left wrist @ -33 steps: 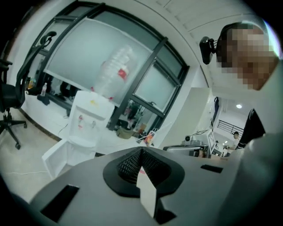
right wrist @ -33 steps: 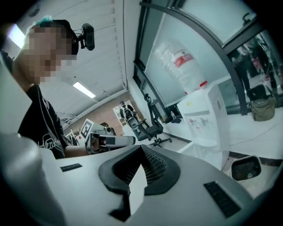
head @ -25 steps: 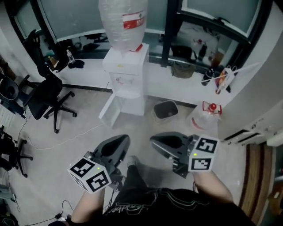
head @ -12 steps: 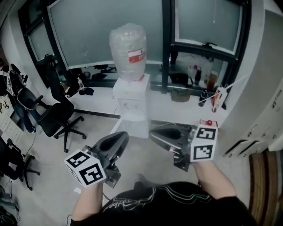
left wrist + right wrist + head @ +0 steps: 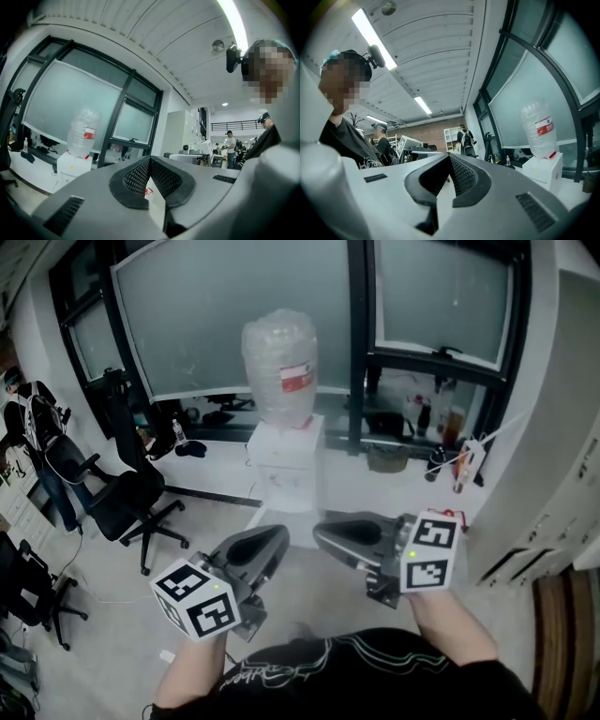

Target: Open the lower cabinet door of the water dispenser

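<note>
Dispenser point(image 5: 286, 465) stands mid-frame in the head view below the window point(image 5: 234, 315), with a bottle point(image 5: 278, 367) on top. Its lower cabinet is mostly hidden behind the two claws. The door point(image 5: 265, 519) shows only as a pale sliver at the body's lower left, and its angle is hard to read. Left claw point(image 5: 277, 538) and right claw point(image 5: 323, 532) each have their jaws together, with nothing between them. A second ago both claws sat lower in the frame, the view looked more steeply down, and the door was plainly swung open.
</note>
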A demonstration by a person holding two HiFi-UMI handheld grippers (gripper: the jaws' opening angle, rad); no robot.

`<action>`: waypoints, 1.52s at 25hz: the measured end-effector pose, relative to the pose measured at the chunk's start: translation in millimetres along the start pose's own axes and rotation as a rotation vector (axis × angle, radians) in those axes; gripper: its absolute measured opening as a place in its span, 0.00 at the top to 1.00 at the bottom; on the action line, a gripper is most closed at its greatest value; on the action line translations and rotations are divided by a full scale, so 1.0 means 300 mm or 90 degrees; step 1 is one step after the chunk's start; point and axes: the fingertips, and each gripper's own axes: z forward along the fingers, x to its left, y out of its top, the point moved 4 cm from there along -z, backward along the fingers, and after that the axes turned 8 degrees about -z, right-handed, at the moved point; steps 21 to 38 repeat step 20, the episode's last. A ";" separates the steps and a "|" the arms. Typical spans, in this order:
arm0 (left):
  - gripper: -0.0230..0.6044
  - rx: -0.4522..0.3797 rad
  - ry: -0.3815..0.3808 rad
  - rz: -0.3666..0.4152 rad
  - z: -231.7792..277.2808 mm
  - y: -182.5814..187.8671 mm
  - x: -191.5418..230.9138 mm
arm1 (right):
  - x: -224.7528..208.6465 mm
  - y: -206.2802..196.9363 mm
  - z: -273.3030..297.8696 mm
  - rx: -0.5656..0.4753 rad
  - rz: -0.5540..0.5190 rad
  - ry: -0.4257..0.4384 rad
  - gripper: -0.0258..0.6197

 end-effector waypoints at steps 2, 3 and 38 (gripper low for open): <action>0.96 0.003 0.003 0.005 0.009 -0.001 -0.011 | 0.005 0.003 -0.007 0.002 -0.010 -0.001 0.94; 0.96 0.004 0.003 0.006 0.016 -0.002 -0.015 | 0.003 0.003 -0.014 0.002 -0.012 -0.003 0.94; 0.96 -0.004 -0.004 0.015 0.054 0.003 -0.067 | 0.002 0.021 -0.086 -0.019 -0.029 -0.023 0.94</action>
